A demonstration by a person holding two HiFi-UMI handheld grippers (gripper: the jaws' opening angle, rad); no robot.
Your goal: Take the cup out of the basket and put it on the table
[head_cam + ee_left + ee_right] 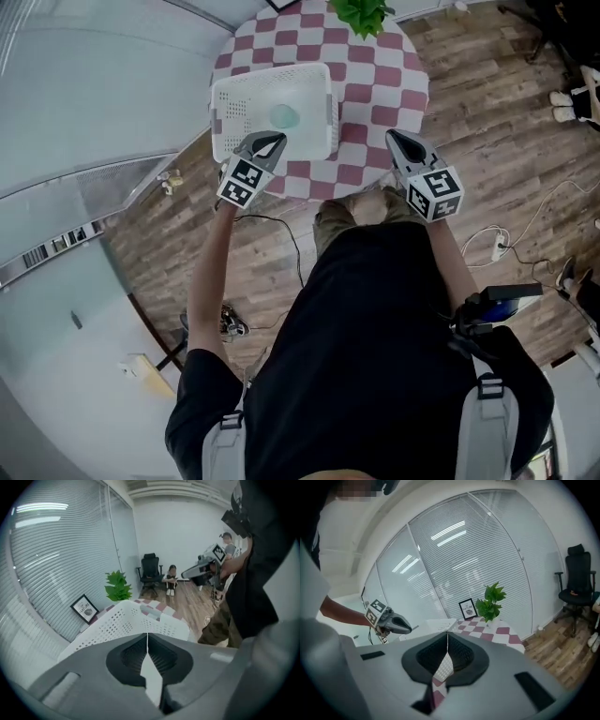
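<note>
A white perforated basket (pixel 246 105) stands on the round table with the red-and-white checked cloth (pixel 380 80). A pale green cup (pixel 284 116) lies inside it. My left gripper (pixel 270 142) hovers at the basket's near edge, shut and holding nothing. In the left gripper view the basket wall (pixel 126 620) rises just past the left gripper (pixel 147 637), and the cup is hidden. My right gripper (pixel 401 143) is over the table's near right edge, apart from the basket, shut and empty. The right gripper view shows the right gripper (pixel 447 634), the left gripper (pixel 393 623) and the basket (pixel 438 624).
A green potted plant (pixel 361 14) stands at the table's far side, with a framed picture (pixel 467 609) beside it. Slatted glass walls curve round the left. Wood floor, cables (pixel 492 244) and a black office chair (pixel 576 578) lie to the right. A person sits by the far wall (pixel 171 579).
</note>
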